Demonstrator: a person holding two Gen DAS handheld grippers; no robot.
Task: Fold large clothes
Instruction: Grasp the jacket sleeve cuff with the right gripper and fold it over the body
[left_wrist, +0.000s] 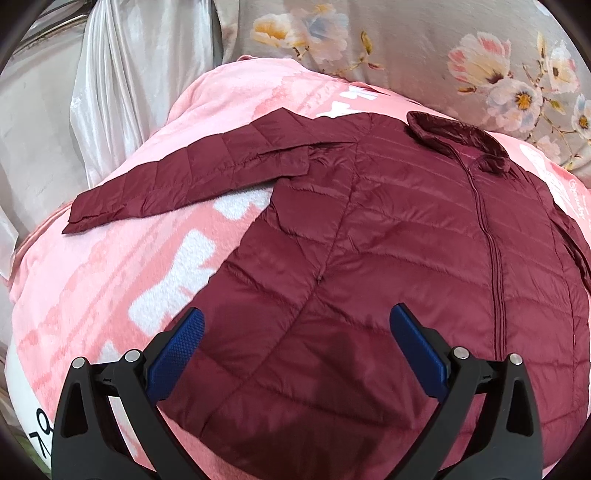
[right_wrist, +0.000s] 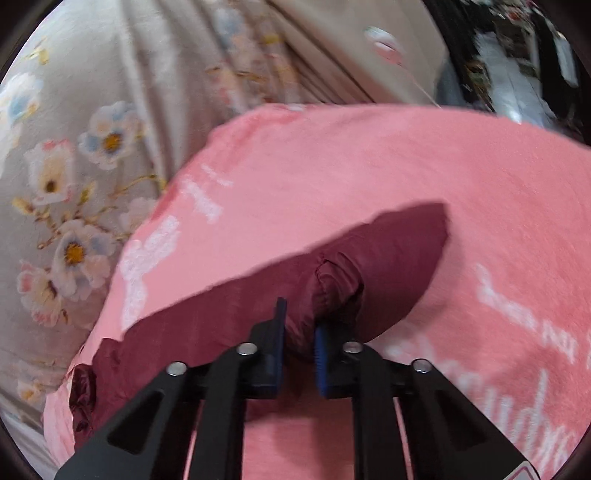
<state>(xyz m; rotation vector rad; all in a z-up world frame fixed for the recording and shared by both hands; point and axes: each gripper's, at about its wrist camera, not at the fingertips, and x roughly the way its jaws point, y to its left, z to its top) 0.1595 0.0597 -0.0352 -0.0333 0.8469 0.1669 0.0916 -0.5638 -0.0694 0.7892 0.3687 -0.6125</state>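
Note:
A maroon quilted puffer jacket lies flat, zipped front up, on a pink blanket. Its collar points away and one sleeve stretches out to the left. My left gripper is open and empty, hovering above the jacket's lower hem area. In the right wrist view my right gripper is shut on the jacket's other sleeve, near its cuff end, and holds the bunched fabric lifted above the blanket.
Grey floral bedding lies beyond the blanket and also shows in the right wrist view. A white satin curtain hangs at the back left. Dark cluttered shelving is at the far right.

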